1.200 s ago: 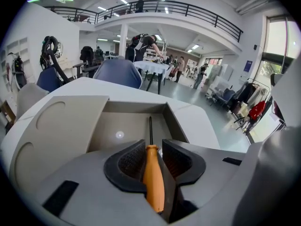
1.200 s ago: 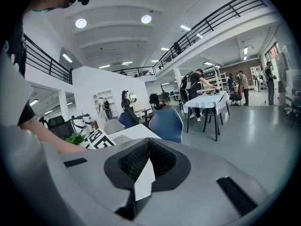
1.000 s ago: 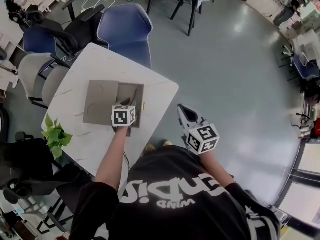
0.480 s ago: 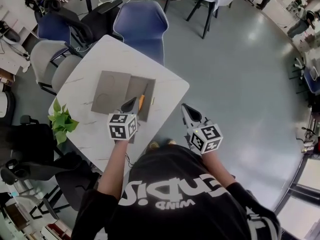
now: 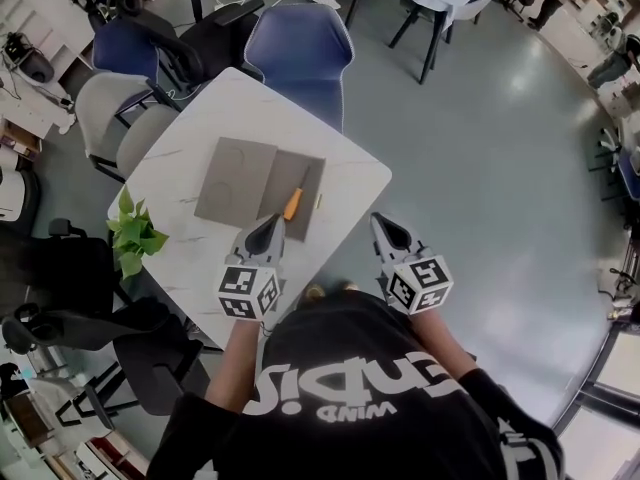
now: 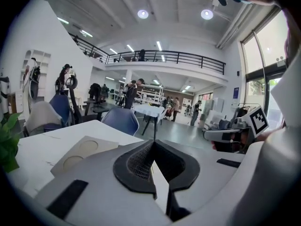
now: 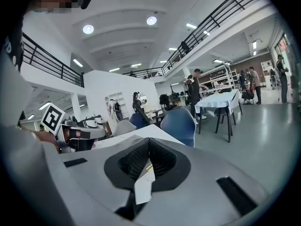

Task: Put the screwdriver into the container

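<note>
The screwdriver (image 5: 293, 203) lies inside the container (image 5: 284, 171), a flat brown cardboard box on the white table (image 5: 185, 143). Its orange handle is toward the box's near edge and its dark shaft points at the far edge. The screwdriver lies in the right half of the box; the left half is a bare panel with two round marks. The box sits about mid-table, closer to the near right edge than to the far left one. A small pale thing, too small to tell, lies on the table just beside the box's right edge. The left gripper (image 5: 267, 224) hangs over the table's near right edge, just short of the box's near edge and apart from the screwdriver. Its jaws are pressed together with nothing between them. The right gripper (image 5: 379, 220) is off the table, beyond its right corner and over the grey floor (image 5: 480, 138). Its jaws meet at the tips and hold nothing. A plant (image 5: 135, 238) stands at the left corner, and a blue chair (image 5: 300, 43) sits beyond the far edge.
</note>
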A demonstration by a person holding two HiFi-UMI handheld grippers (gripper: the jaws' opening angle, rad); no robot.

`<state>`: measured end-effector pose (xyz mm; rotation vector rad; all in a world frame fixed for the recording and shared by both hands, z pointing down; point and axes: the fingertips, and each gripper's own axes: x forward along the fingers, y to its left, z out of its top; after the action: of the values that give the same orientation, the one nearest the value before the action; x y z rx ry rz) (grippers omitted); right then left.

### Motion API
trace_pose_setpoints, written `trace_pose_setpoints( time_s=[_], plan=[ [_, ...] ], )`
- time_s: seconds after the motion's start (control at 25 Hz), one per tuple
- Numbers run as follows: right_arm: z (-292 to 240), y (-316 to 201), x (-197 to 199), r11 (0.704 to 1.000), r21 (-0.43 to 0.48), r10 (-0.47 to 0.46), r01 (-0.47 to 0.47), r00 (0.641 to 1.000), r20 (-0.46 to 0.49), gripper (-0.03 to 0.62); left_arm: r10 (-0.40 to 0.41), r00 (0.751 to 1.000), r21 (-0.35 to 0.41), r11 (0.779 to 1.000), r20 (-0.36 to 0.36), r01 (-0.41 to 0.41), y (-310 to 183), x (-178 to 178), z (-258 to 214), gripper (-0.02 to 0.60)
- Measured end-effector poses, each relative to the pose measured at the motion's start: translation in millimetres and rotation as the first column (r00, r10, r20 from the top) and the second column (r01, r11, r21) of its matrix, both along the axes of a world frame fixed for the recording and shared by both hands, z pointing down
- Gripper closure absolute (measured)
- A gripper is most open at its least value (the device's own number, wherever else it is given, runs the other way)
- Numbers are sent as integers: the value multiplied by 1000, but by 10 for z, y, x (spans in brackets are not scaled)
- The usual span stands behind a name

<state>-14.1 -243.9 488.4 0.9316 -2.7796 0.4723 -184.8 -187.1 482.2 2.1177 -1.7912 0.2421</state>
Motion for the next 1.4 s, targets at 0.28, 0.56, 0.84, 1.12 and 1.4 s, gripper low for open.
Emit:
trace_pose_setpoints(
  time_s=[0.28,0.56,0.84,1.12,1.4],
  plan=[
    [2,94,21,1000,14,-14,14,1000,21,582,-37,999,104,994,-25,39,249,-20,-71,569],
    [-86,114,-16,998,55,-18,16,999,31,582,-45,998,152,987,-41,51,332,-59,-183,569],
    [-99,101,26,998,61,5,-7,1000,27,582,-50,996,165,984,-68,61,360,-41,-210,568],
    [-118,146,11,998,64,2,-4,1000,29,582,-63,995,177,981,-79,76,410,-72,-252,569],
    [-109,189,10,998,66,-1,-1,1000,29,582,-76,994,183,979,-85,90,476,-93,-265,569]
  ],
)
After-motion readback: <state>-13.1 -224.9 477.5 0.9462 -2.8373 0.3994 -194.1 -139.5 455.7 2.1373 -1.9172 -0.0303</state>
